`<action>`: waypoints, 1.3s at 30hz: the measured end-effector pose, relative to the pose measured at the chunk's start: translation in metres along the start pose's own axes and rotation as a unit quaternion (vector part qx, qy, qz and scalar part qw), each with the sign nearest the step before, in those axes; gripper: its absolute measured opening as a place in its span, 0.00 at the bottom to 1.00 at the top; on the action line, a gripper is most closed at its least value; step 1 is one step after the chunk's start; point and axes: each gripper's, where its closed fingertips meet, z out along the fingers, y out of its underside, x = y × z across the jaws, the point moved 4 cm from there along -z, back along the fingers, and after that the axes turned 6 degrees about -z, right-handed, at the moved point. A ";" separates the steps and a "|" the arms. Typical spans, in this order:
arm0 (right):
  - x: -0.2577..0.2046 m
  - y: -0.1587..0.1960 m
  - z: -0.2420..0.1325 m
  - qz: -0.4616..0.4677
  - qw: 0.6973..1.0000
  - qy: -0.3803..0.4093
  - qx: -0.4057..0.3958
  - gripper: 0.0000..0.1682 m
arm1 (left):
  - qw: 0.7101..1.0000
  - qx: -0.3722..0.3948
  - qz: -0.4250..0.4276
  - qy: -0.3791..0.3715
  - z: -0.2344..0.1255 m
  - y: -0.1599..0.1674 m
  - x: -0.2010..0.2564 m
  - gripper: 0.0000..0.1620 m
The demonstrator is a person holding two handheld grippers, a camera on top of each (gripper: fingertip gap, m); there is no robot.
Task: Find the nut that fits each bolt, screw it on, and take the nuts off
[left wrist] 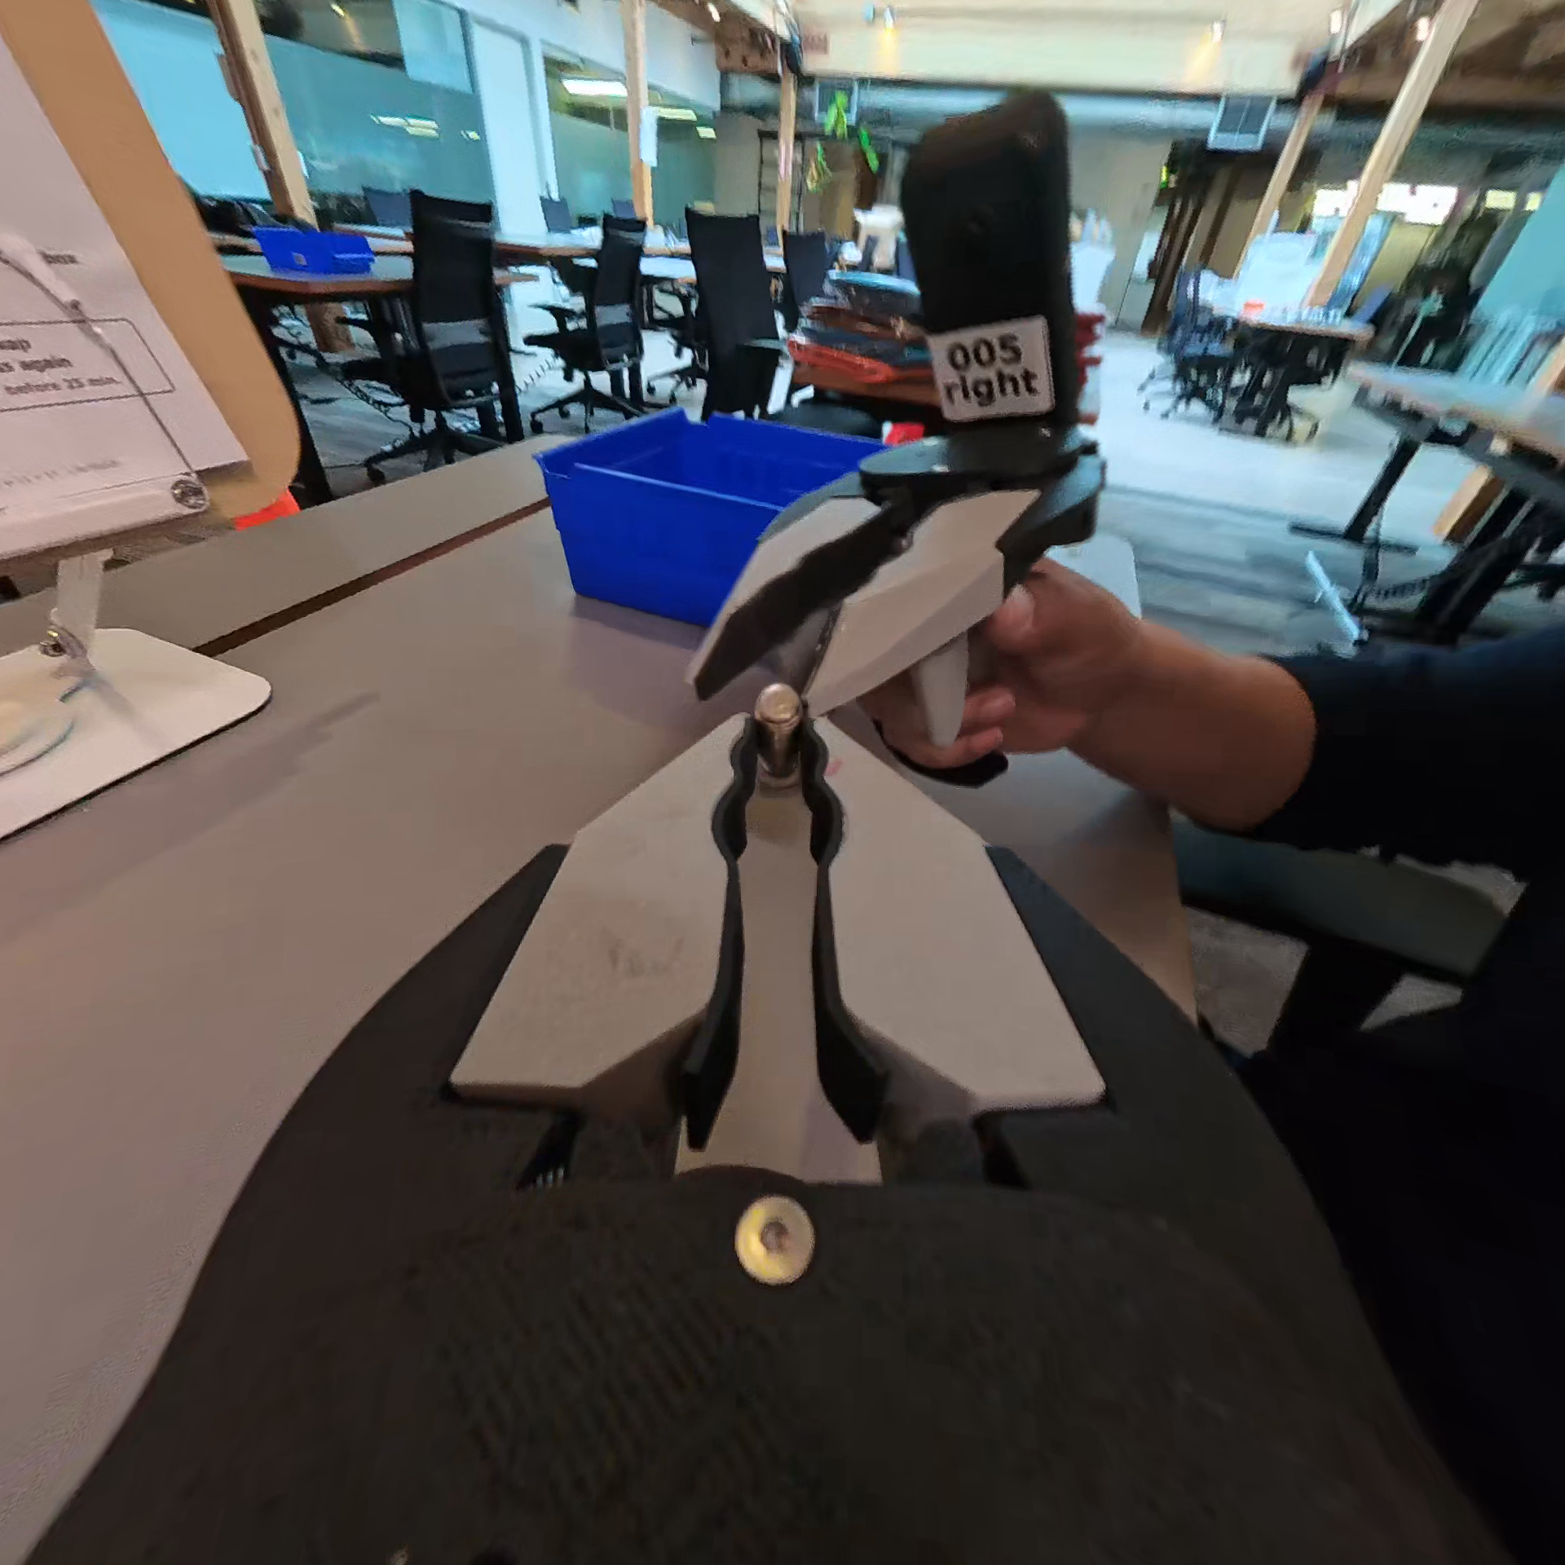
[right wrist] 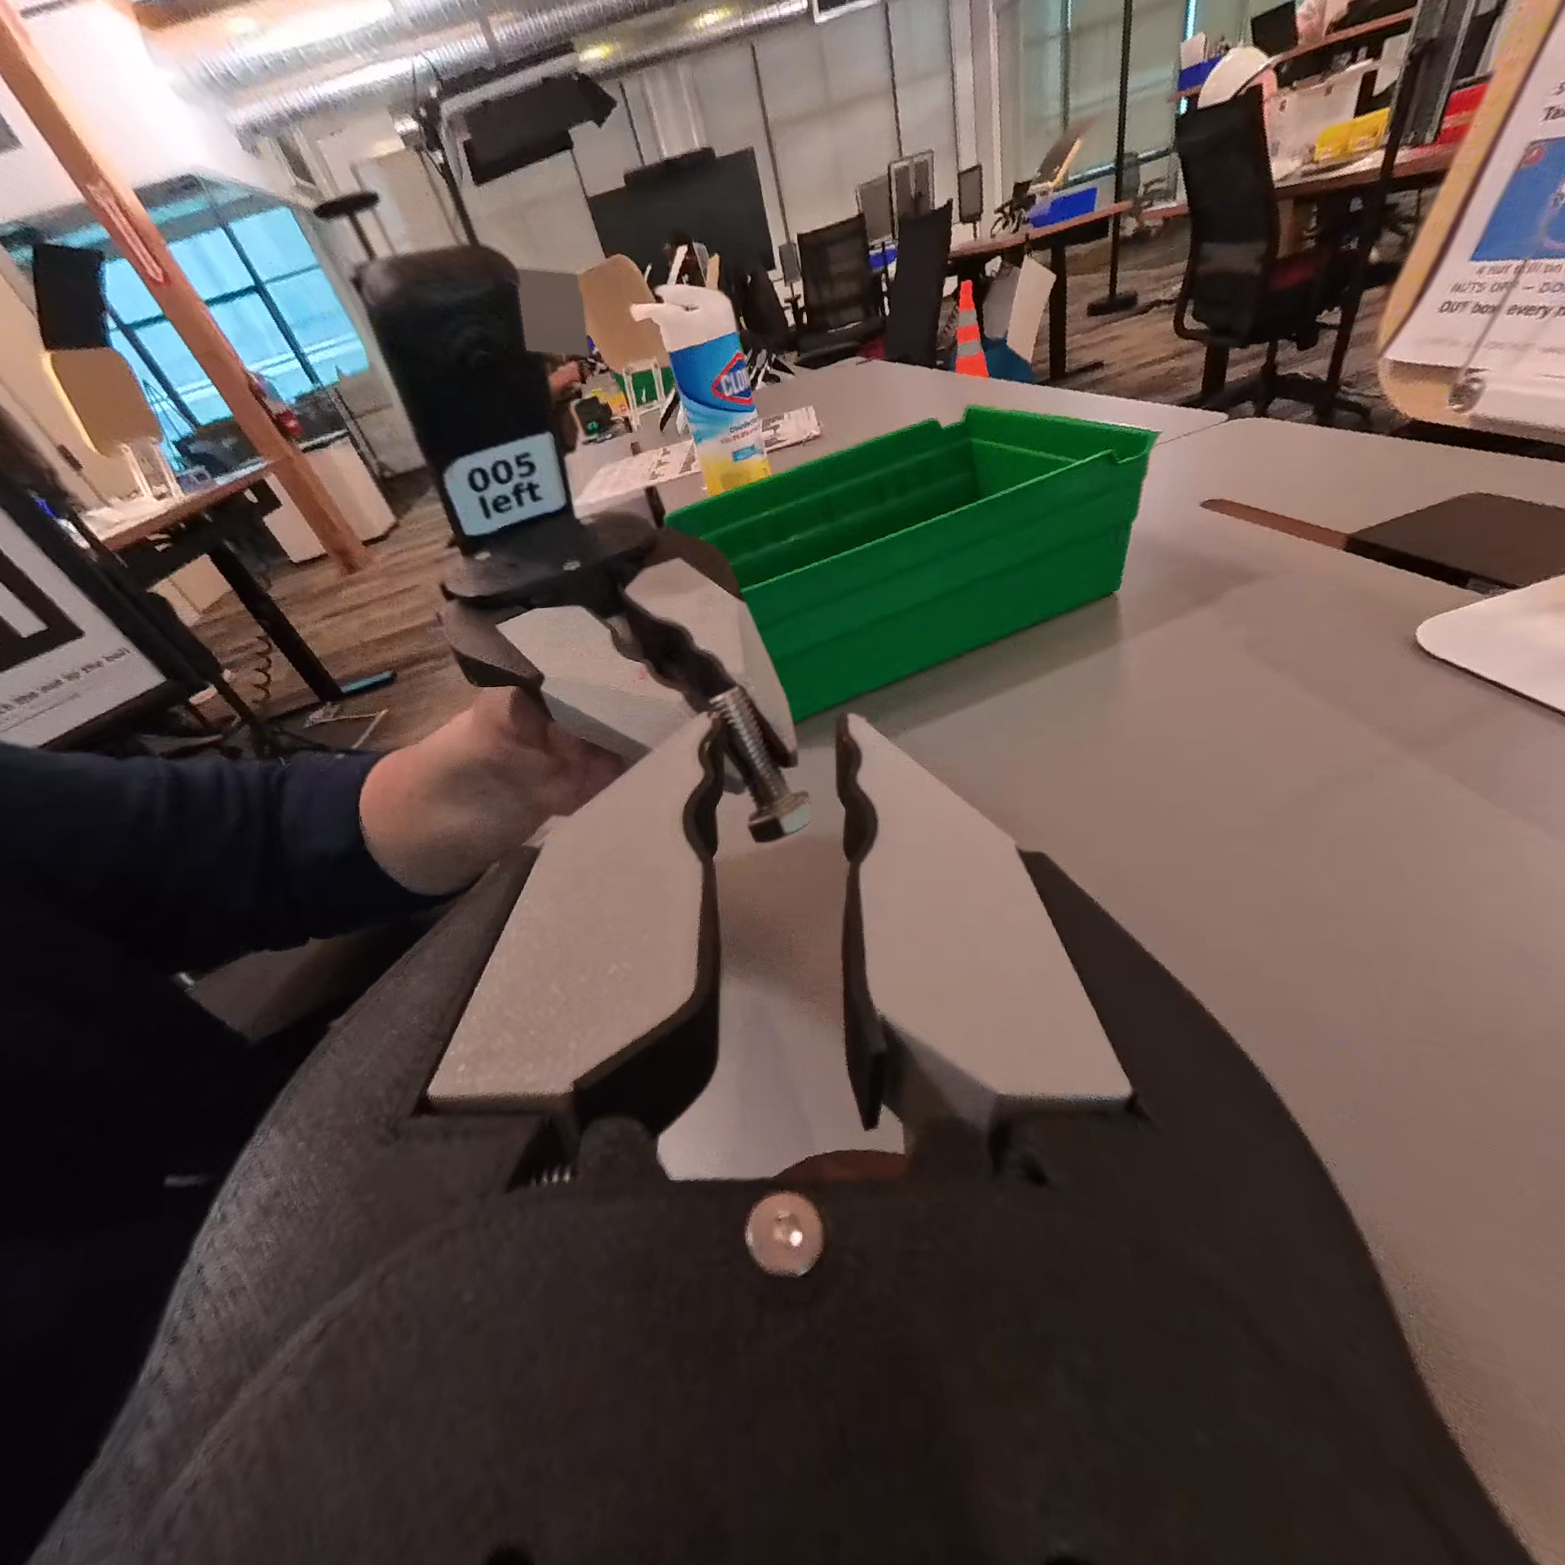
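The left gripper (left wrist: 777, 745) was clamped on the threaded shank of a bolt (right wrist: 756, 756), its hex head pointing toward the right gripper (right wrist: 775, 792), whose fingers stood apart around that head, touching nothing. No nut showed. Beyond sat a green bin (right wrist: 931, 542) and a blue bin (left wrist: 669, 517). Judging by this, fetching a matching nut came next
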 end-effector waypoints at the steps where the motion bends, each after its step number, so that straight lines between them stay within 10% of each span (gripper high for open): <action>1: -0.001 -0.001 -0.001 -0.002 1.000 0.004 0.006 0.16 | 1.000 0.010 -0.010 0.000 0.000 0.000 -0.001 0.04; 39: 0.034 0.076 0.007 0.012 0.980 0.119 -0.161 0.10 | 0.964 -0.176 0.124 -0.154 0.032 0.071 -0.030 0.04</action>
